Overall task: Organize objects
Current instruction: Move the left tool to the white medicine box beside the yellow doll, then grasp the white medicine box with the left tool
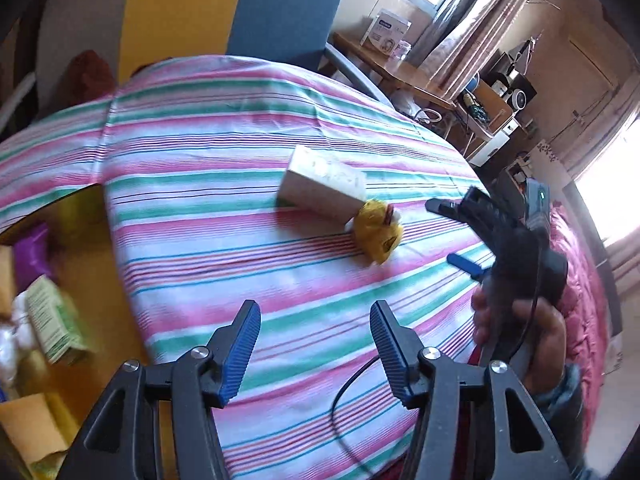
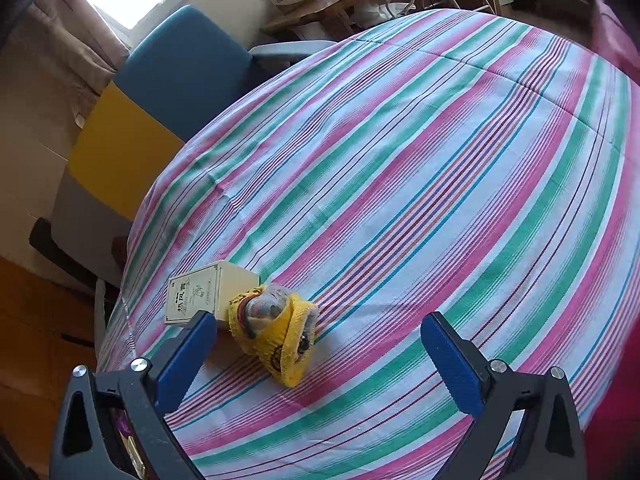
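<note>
Left gripper (image 1: 314,344): jaws spread wide, empty, above the striped bedsheet (image 1: 224,200) | Right gripper (image 2: 316,364): jaws spread wide, empty, low over the sheet | Yellow plush toy (image 2: 276,336): lying on the sheet, touching the cream carton (image 2: 204,298) | Left of the bed: green packet (image 1: 52,320) on a yellow surface | Blue chair (image 2: 184,68) beyond.

A small white box (image 2: 200,298) and a yellow toy (image 2: 276,336) touch near the left edge of the striped bed (image 2: 400,180). The right gripper (image 2: 320,356) hangs wide apart above them.
</note>
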`<state>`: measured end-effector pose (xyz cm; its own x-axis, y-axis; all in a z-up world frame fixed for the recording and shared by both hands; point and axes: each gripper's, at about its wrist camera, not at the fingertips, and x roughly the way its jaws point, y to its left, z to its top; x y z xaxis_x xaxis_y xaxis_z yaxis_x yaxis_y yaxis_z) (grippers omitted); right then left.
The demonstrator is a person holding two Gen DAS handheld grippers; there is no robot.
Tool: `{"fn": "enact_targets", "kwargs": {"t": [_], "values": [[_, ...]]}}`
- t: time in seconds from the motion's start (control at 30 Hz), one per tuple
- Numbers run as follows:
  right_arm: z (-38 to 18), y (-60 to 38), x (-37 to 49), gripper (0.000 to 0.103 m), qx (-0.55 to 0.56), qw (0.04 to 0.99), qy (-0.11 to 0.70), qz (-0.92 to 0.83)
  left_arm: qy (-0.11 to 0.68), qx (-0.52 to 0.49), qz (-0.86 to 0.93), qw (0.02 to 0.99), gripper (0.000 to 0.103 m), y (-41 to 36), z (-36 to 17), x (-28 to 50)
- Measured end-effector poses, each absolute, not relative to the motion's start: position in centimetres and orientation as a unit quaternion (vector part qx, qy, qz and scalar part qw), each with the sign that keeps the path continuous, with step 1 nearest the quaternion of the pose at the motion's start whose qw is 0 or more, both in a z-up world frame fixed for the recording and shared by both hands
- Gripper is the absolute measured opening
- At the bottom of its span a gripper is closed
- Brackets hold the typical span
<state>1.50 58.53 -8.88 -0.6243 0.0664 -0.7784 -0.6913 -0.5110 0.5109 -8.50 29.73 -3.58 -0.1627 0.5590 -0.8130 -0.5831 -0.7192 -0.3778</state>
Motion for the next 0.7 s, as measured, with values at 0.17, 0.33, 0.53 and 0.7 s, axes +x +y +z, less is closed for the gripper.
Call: {"fn": "enact_targets", "kwargs": {"t": [0.17, 0.33, 0.53, 0.7], "values": [[-8.4, 58.6, 1.8, 0.103, -0.349, 0.234, 0.443, 0.792, -0.015, -0.522, 0.760, 0.386, 0.069, 35.2, -2.8, -11.6], [-8.5, 59.2, 2.3, 0.103, -0.337, 0.230, 0.465, 0.785, 0.006, -0.501, 0.777, 0.380, 0.069, 40.0, -2.7, -15.4], [-9.1, 59.5, 2.1, 0.103, -0.339, 0.208, 0.493, 0.774, 0.024, -0.525, 0.781, 0.339, 0.069, 42.6, -5.8, -21.8], [-9.3, 59.3, 1.9, 0.103, -0.344, 0.195, 0.495, 0.774, 0.024, -0.544, 0.761, 0.351, 0.069, 44.7, -7.6, -24.2]]}}
